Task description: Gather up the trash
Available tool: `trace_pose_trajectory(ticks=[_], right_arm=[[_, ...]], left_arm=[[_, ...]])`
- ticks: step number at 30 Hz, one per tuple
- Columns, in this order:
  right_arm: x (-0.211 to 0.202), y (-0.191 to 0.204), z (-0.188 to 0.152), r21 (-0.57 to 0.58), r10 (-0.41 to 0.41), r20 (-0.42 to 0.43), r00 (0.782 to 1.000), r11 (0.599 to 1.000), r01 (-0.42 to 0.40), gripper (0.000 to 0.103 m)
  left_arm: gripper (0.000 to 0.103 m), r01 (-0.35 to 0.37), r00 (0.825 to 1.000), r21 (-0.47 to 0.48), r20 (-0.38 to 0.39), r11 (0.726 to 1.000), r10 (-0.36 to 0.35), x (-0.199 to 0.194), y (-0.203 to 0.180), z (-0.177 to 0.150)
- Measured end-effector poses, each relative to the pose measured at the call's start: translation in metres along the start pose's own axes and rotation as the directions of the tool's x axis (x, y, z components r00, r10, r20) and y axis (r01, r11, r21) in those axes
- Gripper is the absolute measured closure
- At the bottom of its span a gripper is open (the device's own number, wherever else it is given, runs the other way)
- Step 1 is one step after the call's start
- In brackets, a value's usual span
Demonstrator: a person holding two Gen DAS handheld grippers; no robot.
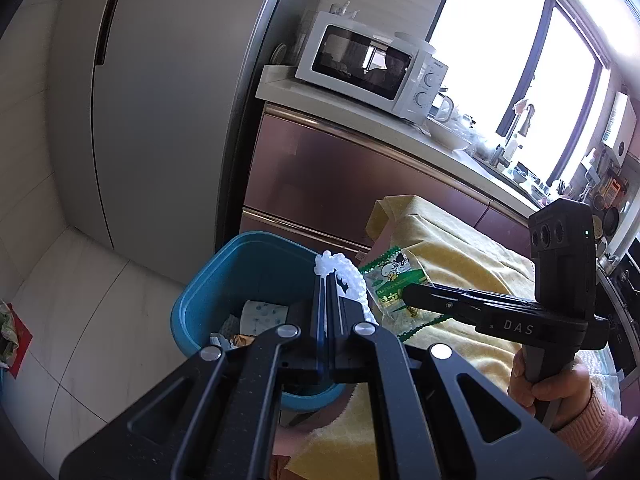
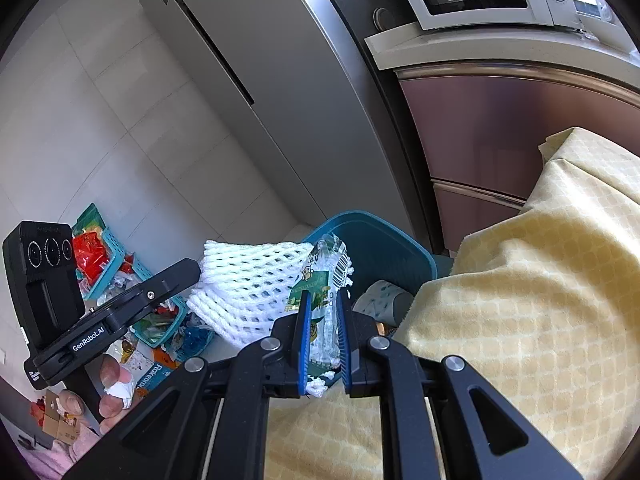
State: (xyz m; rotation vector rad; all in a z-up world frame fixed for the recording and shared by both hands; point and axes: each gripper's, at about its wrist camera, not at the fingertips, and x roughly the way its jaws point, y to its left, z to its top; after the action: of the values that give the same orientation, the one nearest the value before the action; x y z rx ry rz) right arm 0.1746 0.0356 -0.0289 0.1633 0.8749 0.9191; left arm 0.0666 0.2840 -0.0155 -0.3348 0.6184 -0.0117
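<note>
Over the rim of the blue bin (image 1: 224, 280), which stands on the floor against the edge of a table draped in a yellow cloth (image 2: 540, 280), both grippers hold trash ready to drop. The left gripper (image 1: 326, 280) has its jaws pressed nearly together on an edge of a white foam fruit net (image 2: 244, 284), which hangs beside and partly above the bin's opening. The right gripper (image 2: 322, 300) is closed to a narrow gap around a green-and-clear snack wrapper (image 2: 322, 280), pinching it upright, with a scrap of the foam net showing at the base of its jaws. Some crumpled paper and wrappers already lie in the bin, so collection appears well under way; this looks like the carry-and-release step. The next move, as I judge it, calls for bringing each piece squarely over the opening and then spreading the jaws; the net is light and springy and may cling to a pad or catch on the wrapper, so letting go one at a time seems wise. More litter sits in small baskets (image 2: 104, 264) on the floor beyond.
</note>
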Motion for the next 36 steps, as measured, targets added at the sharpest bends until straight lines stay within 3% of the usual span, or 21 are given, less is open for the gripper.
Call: trace_pose_trajectory(ticks=[6, 13, 15, 17, 20, 23, 25, 28, 32, 36], right_arm=[[0.025, 0.001, 0.003, -0.006, -0.05, -0.057, 0.997, 0.999, 0.049, 0.091], [0.049, -0.002, 0.002, -0.016, -0.151, -0.114, 0.982, 0.989, 0.15, 0.081], [0.051, -0.003, 0.001, -0.012, -0.167, -0.119, 0.979, 0.986, 0.167, 0.07], [0.049, -0.004, 0.001, -0.01, -0.166, -0.111, 0.98, 0.986, 0.166, 0.07], [0.043, -0.006, 0.0, -0.012, -0.165, -0.093, 0.982, 0.986, 0.164, 0.069], [0.031, -0.008, -0.003, -0.011, -0.16, -0.068, 0.985, 0.987, 0.159, 0.066], [0.018, -0.009, -0.007, -0.014, -0.155, -0.039, 0.987, 0.988, 0.155, 0.061], [-0.009, -0.009, -0.018, -0.021, -0.161, 0.022, 0.987, 0.987, 0.162, 0.047], [-0.047, -0.007, -0.04, -0.026, -0.207, 0.115, 0.972, 0.977, 0.211, 0.028], [-0.085, -0.002, -0.063, -0.033, -0.285, 0.213, 0.935, 0.954, 0.298, 0.014]], left_arm=[[0.102, -0.031, 0.999, -0.014, -0.027, 0.999, 0.031, 0.02, 0.012, -0.001], [0.1, -0.057, 0.991, -0.025, -0.123, 0.998, 0.054, 0.063, 0.023, -0.015], [0.086, -0.062, 0.988, -0.023, -0.146, 0.998, 0.058, 0.074, 0.024, -0.02], [0.075, -0.071, 0.985, -0.021, -0.159, 0.997, 0.066, 0.082, 0.024, -0.025], [0.069, -0.069, 0.983, -0.022, -0.169, 0.997, 0.064, 0.088, 0.023, -0.029], [0.052, -0.076, 0.988, -0.004, -0.135, 0.997, 0.074, 0.08, 0.016, -0.032], [0.046, -0.084, 0.991, 0.019, -0.099, 0.996, 0.086, 0.07, 0.008, -0.033], [0.028, -0.102, 0.994, 0.064, -0.03, 0.993, 0.104, 0.051, -0.009, -0.037], [0.005, -0.128, 0.99, 0.115, 0.066, 0.985, 0.121, 0.024, -0.034, -0.046], [0.005, -0.149, 0.984, 0.136, 0.121, 0.979, 0.133, 0.005, -0.058, -0.056]])
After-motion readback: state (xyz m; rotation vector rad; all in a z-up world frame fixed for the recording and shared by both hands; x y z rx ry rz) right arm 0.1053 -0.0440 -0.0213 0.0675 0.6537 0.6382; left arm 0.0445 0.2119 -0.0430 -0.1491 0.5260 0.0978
